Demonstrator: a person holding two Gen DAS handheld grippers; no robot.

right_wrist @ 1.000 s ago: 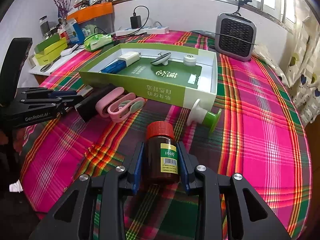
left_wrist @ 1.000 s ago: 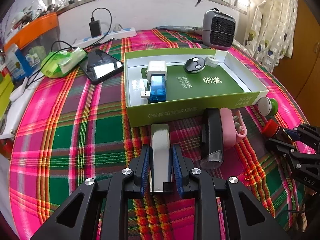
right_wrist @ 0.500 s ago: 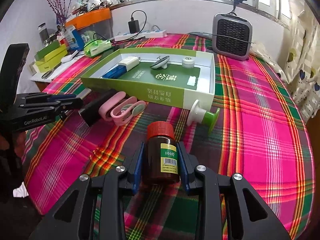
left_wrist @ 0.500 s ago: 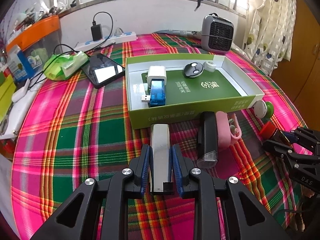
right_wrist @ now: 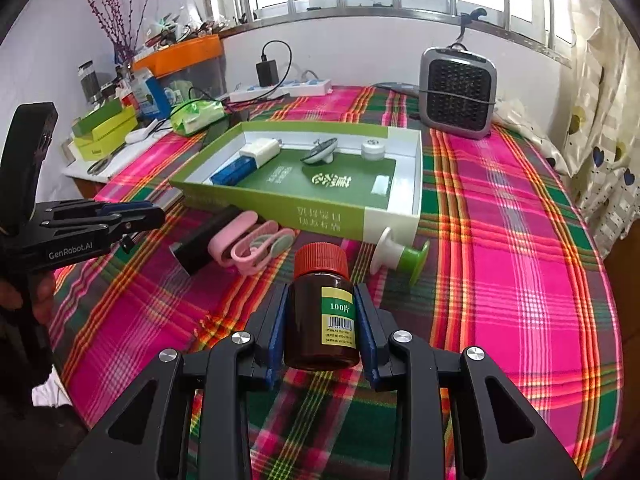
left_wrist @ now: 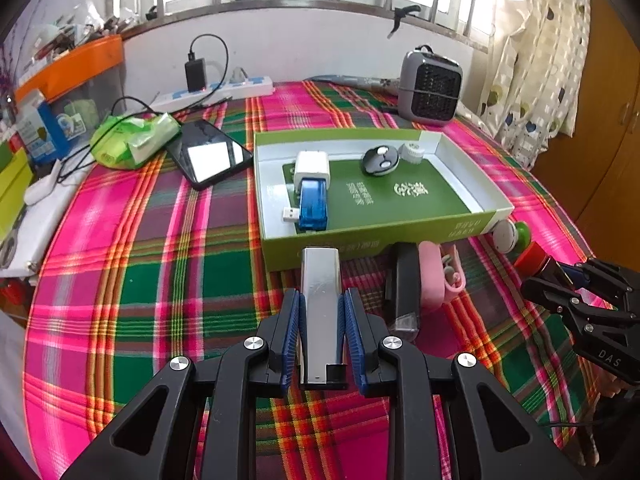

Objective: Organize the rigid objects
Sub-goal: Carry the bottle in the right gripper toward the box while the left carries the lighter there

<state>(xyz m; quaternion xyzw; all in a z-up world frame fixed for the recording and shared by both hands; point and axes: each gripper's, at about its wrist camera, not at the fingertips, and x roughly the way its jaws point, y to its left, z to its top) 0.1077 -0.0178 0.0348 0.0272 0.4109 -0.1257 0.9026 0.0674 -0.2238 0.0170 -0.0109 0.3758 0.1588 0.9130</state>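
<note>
The left tongs [left_wrist: 322, 316] are clamping a flat silver bar [left_wrist: 320, 292] between their blue pads, its far end pointing at the near wall of the green box [left_wrist: 360, 240]. The right tongs [right_wrist: 320, 328] are gripping a brown pill bottle [right_wrist: 320, 320] with a red cap, standing upright on the plaid counter [right_wrist: 520, 280]. Just beyond the bottle a white and green spool [right_wrist: 400, 258] is lying on its side, close to the near right corner of the box. Left of that, a black rectangular device [right_wrist: 204, 242] and a pink case [right_wrist: 256, 246] are resting side by side, touching, along the front of the box. Inside the box a white charger [left_wrist: 312, 168] and a blue USB device [left_wrist: 314, 204] are sitting at the left, with a dark round fob [left_wrist: 380, 160] and a small white cap [left_wrist: 412, 152] toward the far wall. Beyond the box, a phone [left_wrist: 210, 156] is lying far left and a grey heater [left_wrist: 430, 88] is standing at the far right.
</note>
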